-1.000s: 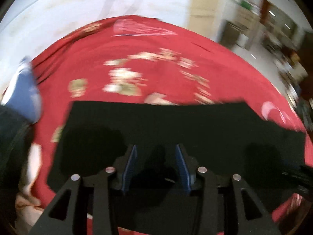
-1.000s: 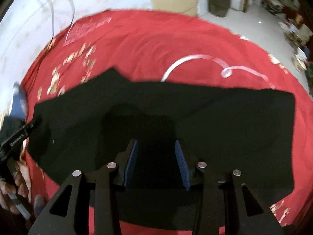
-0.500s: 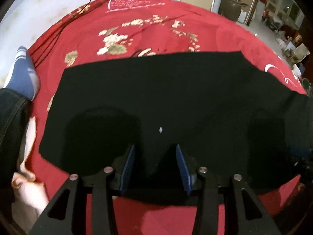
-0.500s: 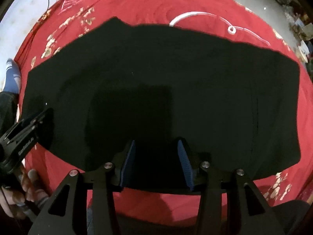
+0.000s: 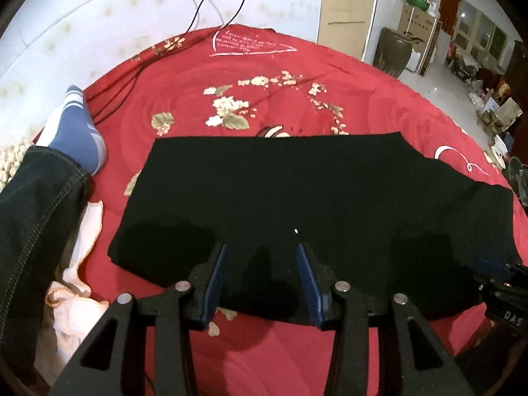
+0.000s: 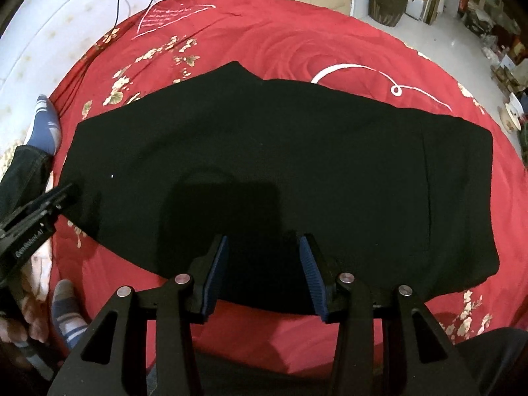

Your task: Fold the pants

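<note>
Pulled back and up from a second ago, left gripper (image 5: 260,277) and right gripper (image 6: 264,274) both agape, empty, black pants (image 6: 280,171) left flat mid-bedspread (image 6: 330,33), fold seemingly laid.

The black pants (image 6: 297,171) are matt, smooth cloth. Under them the red floral bedspread (image 5: 264,76) is cloth with a faint sheen. At the left of the frame, a stitched denim trouser leg (image 5: 36,204) and a knitted blue sock (image 5: 77,132).
</note>
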Action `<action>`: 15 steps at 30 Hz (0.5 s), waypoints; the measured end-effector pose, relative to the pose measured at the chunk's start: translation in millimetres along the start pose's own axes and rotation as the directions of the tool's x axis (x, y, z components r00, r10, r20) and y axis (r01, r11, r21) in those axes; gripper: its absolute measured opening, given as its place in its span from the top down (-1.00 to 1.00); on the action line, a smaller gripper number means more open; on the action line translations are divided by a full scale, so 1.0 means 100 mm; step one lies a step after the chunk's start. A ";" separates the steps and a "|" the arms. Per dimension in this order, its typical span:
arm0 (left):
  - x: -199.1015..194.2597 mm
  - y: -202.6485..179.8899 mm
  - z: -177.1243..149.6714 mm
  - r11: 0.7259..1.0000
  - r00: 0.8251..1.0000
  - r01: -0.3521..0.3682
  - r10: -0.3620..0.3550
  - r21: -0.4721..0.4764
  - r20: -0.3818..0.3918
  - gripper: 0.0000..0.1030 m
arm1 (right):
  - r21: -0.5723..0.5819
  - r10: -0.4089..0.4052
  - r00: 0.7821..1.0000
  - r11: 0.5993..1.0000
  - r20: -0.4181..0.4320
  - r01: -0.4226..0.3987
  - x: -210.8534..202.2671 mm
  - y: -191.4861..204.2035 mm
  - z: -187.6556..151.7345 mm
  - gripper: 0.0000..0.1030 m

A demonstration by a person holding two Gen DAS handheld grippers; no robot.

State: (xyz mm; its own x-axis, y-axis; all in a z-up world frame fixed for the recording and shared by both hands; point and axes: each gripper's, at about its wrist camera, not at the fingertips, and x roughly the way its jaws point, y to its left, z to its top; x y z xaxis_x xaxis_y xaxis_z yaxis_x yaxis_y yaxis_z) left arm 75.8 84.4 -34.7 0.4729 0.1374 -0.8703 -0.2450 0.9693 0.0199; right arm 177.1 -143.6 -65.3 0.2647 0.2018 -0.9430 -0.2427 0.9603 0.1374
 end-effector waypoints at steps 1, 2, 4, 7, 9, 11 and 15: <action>0.04 0.01 0.02 1.000 1.000 0.001 -0.001 -0.004 -0.001 0.10 | 0.001 -0.002 1.000 1.000 -0.001 0.002 0.01 0.01 0.01 0.11; 0.08 0.03 0.02 1.000 1.000 0.002 -0.002 -0.009 -0.006 0.10 | 0.002 -0.006 1.000 1.000 -0.003 0.006 0.03 0.02 0.02 0.11; 0.11 0.06 -0.01 1.000 1.000 -0.004 0.004 -0.019 -0.018 0.10 | 0.010 -0.005 1.000 1.000 -0.010 0.005 0.08 0.03 0.06 0.11; 0.20 0.11 -0.02 0.999 0.999 -0.010 0.008 -0.032 -0.037 0.10 | 0.016 -0.004 1.000 1.000 -0.014 0.004 0.09 0.02 0.07 0.11; 0.23 0.13 -0.03 0.999 0.999 -0.022 0.021 -0.037 -0.040 0.10 | 0.019 -0.004 1.000 1.000 -0.014 0.004 0.09 0.02 0.07 0.11; 0.23 0.14 -0.04 0.999 0.999 -0.033 0.032 -0.030 -0.040 0.10 | 0.018 -0.005 1.000 1.000 -0.014 0.005 0.09 0.02 0.07 0.11; 0.26 0.20 -0.07 0.998 0.998 -0.026 0.023 -0.053 -0.055 0.10 | 0.023 -0.001 1.000 1.000 -0.010 0.001 0.09 0.02 0.06 0.06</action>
State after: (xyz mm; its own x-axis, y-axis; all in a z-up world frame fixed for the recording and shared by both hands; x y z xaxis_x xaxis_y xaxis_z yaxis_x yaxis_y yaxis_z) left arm 77.7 106.3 -60.2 0.4195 0.1486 -0.8955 -0.3016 0.9533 0.0169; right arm 185.0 -139.0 -71.4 0.2556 0.1988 -0.9461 -0.2213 0.9647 0.1430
